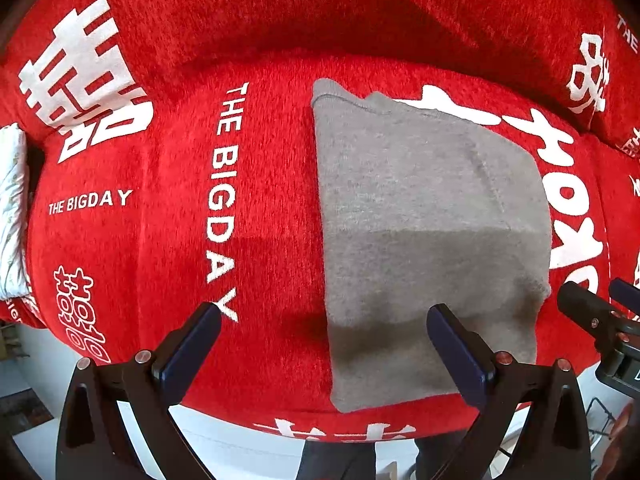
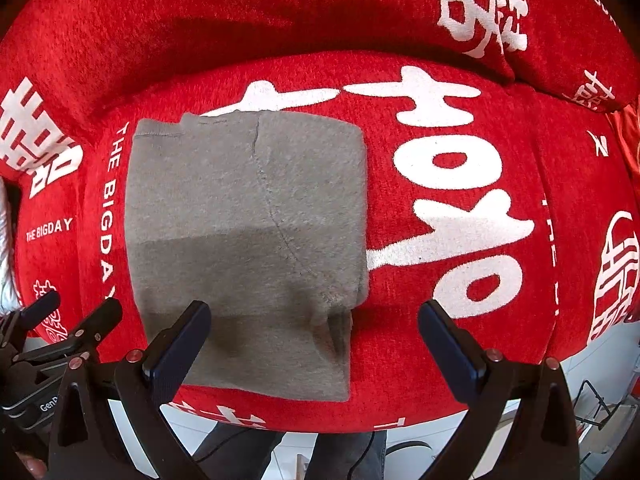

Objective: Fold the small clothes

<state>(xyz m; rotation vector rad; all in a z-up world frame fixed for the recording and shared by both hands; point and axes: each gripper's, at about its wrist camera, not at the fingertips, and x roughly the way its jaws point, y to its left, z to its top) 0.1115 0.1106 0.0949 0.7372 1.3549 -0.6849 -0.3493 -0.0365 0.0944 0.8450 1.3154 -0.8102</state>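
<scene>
A grey knit garment [image 1: 432,240] lies folded into a rough rectangle on a red sofa seat [image 1: 260,208]. It also shows in the right wrist view [image 2: 248,232], with a seam running down it and a small bunched fold at its near right corner. My left gripper [image 1: 324,320] is open and empty, held above the garment's near left edge. My right gripper [image 2: 316,320] is open and empty, above the garment's near right corner. The right gripper shows at the right edge of the left wrist view [image 1: 592,304]; the left gripper shows at the left edge of the right wrist view [image 2: 76,312].
The red sofa cover carries white characters and "THE BIGDAY" lettering [image 1: 222,200]. The sofa backrest [image 1: 320,8] rises behind the seat. A white patterned cloth [image 1: 12,208] lies at the far left. The seat's front edge and a white floor [image 1: 240,452] lie below.
</scene>
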